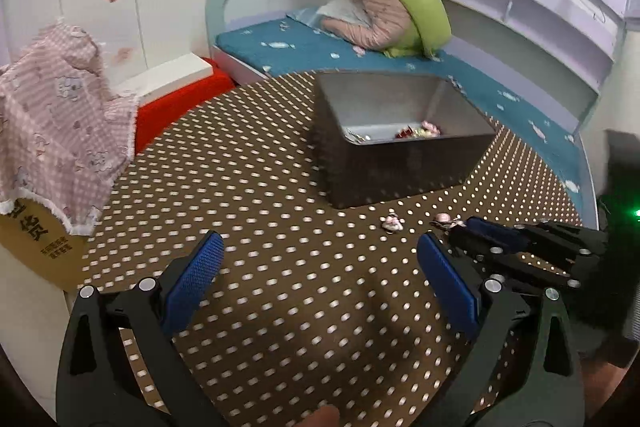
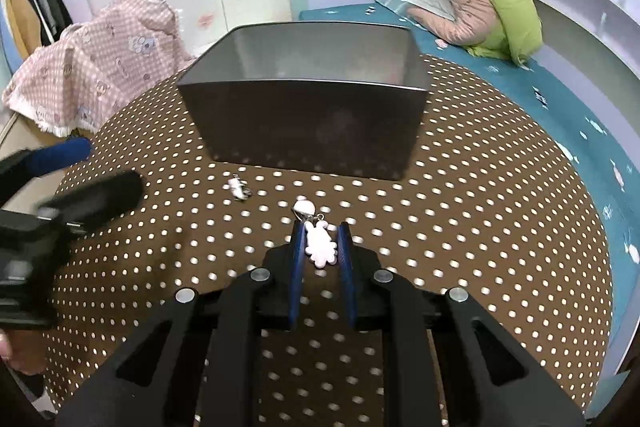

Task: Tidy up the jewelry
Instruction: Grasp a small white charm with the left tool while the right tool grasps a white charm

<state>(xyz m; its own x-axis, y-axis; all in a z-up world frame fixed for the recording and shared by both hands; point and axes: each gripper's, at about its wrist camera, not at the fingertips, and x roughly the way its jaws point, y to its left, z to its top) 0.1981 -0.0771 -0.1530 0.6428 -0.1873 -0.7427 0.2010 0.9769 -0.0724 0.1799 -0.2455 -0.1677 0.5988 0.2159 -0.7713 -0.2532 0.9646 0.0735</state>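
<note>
A grey metal box (image 1: 400,163) (image 2: 308,123) stands on the brown dotted tabletop (image 1: 260,187) and holds several small trinkets (image 1: 416,131). My right gripper (image 2: 320,231) is low on the table with its blue fingers (image 2: 297,251) closing around a pink bunny charm (image 2: 320,245); a small gap shows on each side. The charm's white bead (image 2: 303,207) lies just ahead. A second small pink-white charm (image 1: 393,223) (image 2: 239,187) lies loose before the box. My left gripper (image 1: 320,259) is wide open and empty above the table; it also shows in the right wrist view (image 2: 80,171).
A pink checked cloth (image 1: 56,123) (image 2: 100,63) drapes over a cardboard box (image 1: 36,239) at the left. A bed with a teal sheet (image 1: 304,47) carries pink and green jackets (image 1: 392,11) behind the table. A red cushion (image 1: 176,107) sits at the far left.
</note>
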